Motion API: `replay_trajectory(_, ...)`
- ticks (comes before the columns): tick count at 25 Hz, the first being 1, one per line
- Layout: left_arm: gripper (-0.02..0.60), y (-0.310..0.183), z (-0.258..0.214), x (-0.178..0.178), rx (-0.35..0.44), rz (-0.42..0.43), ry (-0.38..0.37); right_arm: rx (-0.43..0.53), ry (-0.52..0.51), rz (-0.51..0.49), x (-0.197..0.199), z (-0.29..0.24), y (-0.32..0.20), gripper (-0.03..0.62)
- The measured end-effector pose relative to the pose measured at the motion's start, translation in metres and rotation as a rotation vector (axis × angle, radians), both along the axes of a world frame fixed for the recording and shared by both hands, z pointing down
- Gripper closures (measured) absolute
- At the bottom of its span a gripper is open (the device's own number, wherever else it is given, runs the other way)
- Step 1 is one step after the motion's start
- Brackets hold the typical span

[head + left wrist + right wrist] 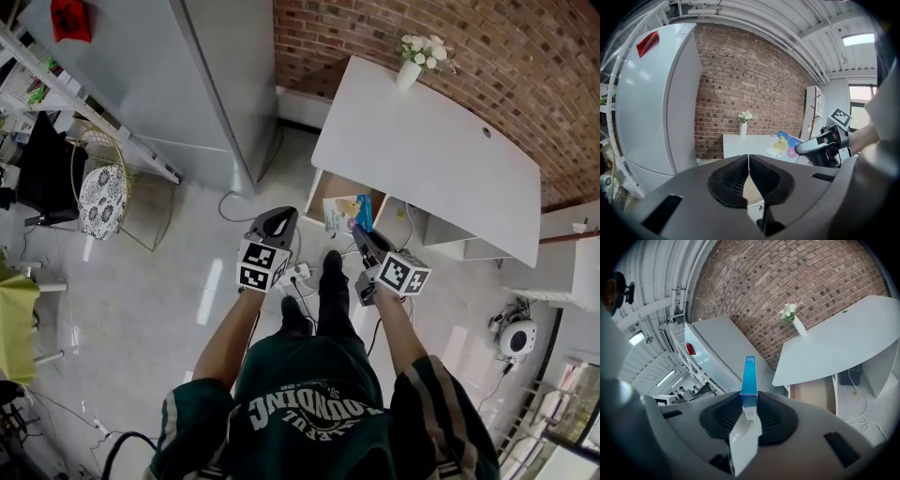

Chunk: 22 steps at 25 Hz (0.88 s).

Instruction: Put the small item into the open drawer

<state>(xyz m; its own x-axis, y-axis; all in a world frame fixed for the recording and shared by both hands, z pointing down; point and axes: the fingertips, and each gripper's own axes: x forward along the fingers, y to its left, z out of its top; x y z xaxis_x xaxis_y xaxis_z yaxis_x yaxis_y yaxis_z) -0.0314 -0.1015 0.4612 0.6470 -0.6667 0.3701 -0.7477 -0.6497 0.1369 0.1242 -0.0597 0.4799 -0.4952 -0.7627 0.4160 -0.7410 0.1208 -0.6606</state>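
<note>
The right claw (750, 405) pinches a thin blue packet (749, 376) by its lower end, and the left claw (748, 161) is pressed together on nothing. In the head view the packet sits at 11 o'clock from the right claw, overlapping the open drawer (326, 190) under the white desk (422, 141). A good finish would carry it lower and further toward 11 o'clock, well inside the drawer walls, before spreading the jaws. The packet and desk hide much of the drawer floor, and the packet's height above it cannot be told.

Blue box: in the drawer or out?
Out: the blue box sits clamped in the right gripper, not inside the drawer.
</note>
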Motion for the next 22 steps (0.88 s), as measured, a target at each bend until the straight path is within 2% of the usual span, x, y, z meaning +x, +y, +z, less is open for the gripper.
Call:
replay_trajectory(10, 0.563, -0.014, 0.031, 0.021, -0.063, 0.006, -0.016, -0.056, 0.03, -0.035, 0.014, 0.04, -0.015, 0.485)
replay_trajectory(17, 0.563, -0.024, 0.058, 0.038, -0.101, 0.005, -0.017, -0.025, 0.178, -0.115, 0.025, 0.065, -0.027, 0.485)
replay_trajectory(22, 0.563, -0.028, 0.077, 0.049, -0.134, -0.018, -0.015, -0.046, 0.222, -0.153, 0.037, 0.087, -0.035, 0.485)
